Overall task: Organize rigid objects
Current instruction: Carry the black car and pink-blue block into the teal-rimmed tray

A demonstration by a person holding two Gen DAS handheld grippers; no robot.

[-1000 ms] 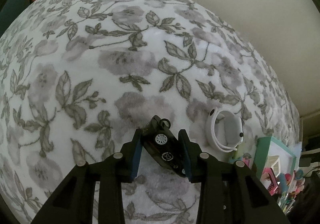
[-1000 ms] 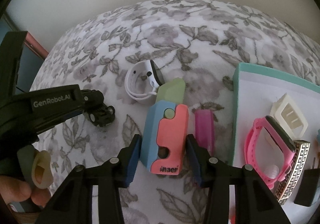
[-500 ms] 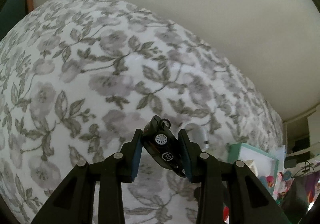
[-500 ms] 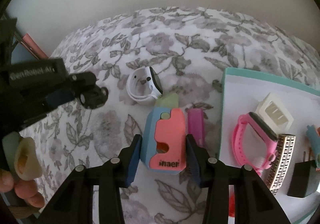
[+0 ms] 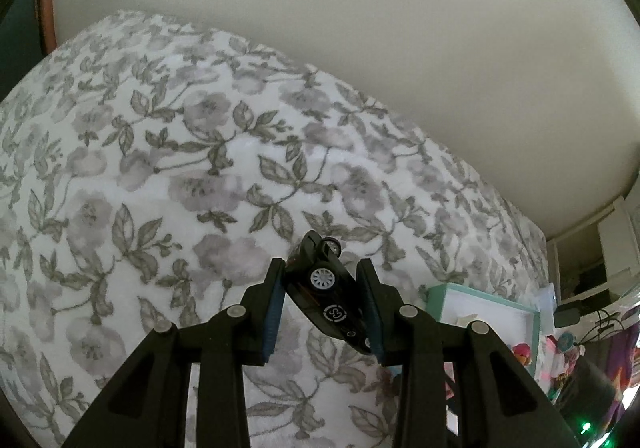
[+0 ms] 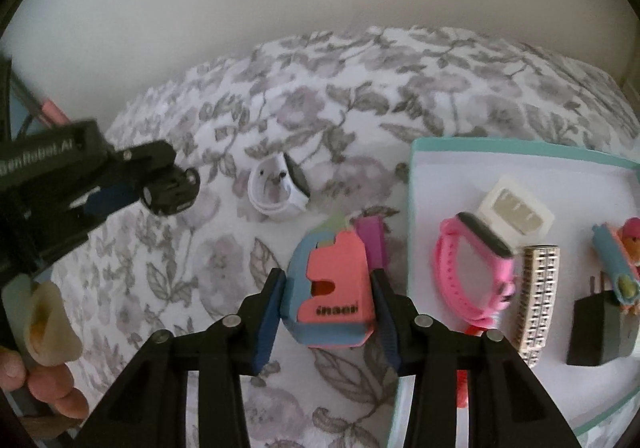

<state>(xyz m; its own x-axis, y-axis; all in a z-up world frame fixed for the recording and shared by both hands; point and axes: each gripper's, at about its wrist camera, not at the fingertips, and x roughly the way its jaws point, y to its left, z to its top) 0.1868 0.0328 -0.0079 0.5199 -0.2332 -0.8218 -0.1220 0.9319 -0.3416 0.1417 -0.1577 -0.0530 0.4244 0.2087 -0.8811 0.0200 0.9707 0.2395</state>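
My left gripper (image 5: 323,300) is shut on a black toy car (image 5: 326,288), held tilted above the floral blanket (image 5: 160,188); it also shows at the left of the right wrist view (image 6: 170,188). My right gripper (image 6: 328,308) is shut on a pink and blue block (image 6: 332,288), lifted above the blanket beside the teal-rimmed white tray (image 6: 520,152). A white watch (image 6: 278,190) lies on the blanket between the two grippers. A purple piece (image 6: 372,240) and a pale green piece (image 6: 334,224) lie behind the block.
The tray holds a pink watch (image 6: 472,268), a white square piece (image 6: 516,204), a patterned bar (image 6: 538,304), a black plug (image 6: 596,328) and a blue and pink toy (image 6: 616,268). The tray also shows in the left wrist view (image 5: 480,304). A pale wall (image 5: 360,28) stands behind the bed.
Both grippers have risen and pulled back from the blanket with their objects. The left gripper with the car has moved up and towards the right in the right wrist view.
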